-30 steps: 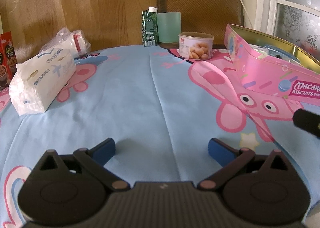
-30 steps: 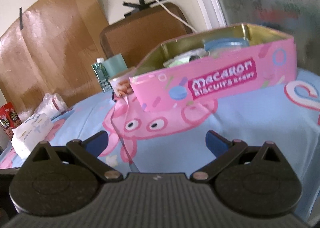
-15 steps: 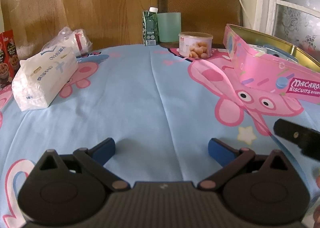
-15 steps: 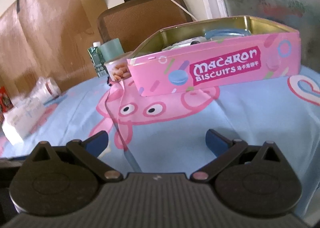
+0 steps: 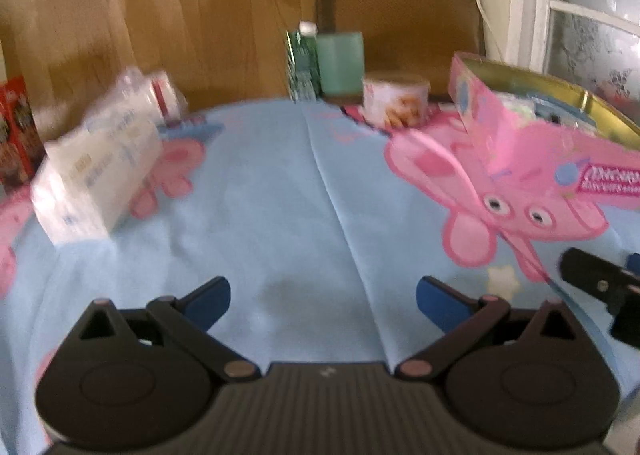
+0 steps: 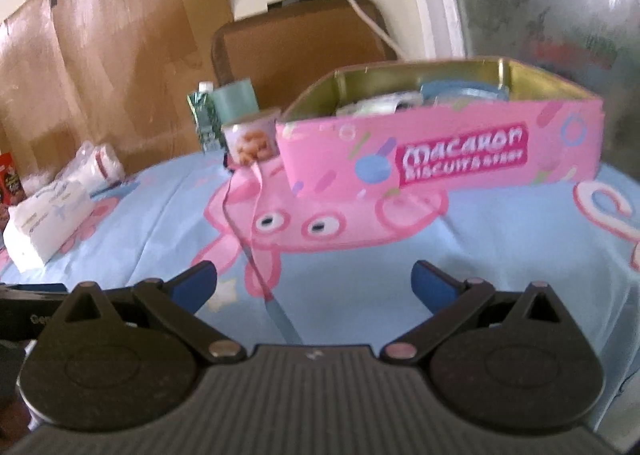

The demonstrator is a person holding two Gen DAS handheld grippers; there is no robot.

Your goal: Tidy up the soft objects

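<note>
We count one white tissue pack [image 5: 96, 179] lying flat on the blue cartoon-print cloth [image 5: 272, 191] that covers the worktop, well apart from the pink biscuit tin [image 5: 532, 143] on the cloth's far side. Behind the tissue pack, further from the tin, sits one clear plastic bag of soft white goods [image 5: 148, 95], just beside the pack's back end; whether the two touch we cannot tell through the blur.

Our left gripper [image 5: 322, 297] hangs low over bare cloth between the tissue pack and the tin, its two blue-tipped fingers spread wide with nothing between them. The pack lies ahead of it and off to the side away from the tin, not touching either finger. Our right gripper [image 6: 314, 281] faces the tin's long printed wall, fingers equally wide apart and empty, with the tin ahead and apart from it; the tissue pack [image 6: 48, 223] shows far off on the tin's other side.

The tin stands open, and we see one blue round item [image 6: 464, 89] and one pale packet [image 6: 376, 105] inside it. Just beside the tin's corner nearest the tissue pack stands one small biscuit tub [image 6: 252, 139]. Behind that tub we count one green carton [image 5: 302, 63] and one pale green cup [image 5: 340, 63], side by side. One red box [image 5: 16, 135] stands at the cloth's edge beyond the tissue pack.
</note>
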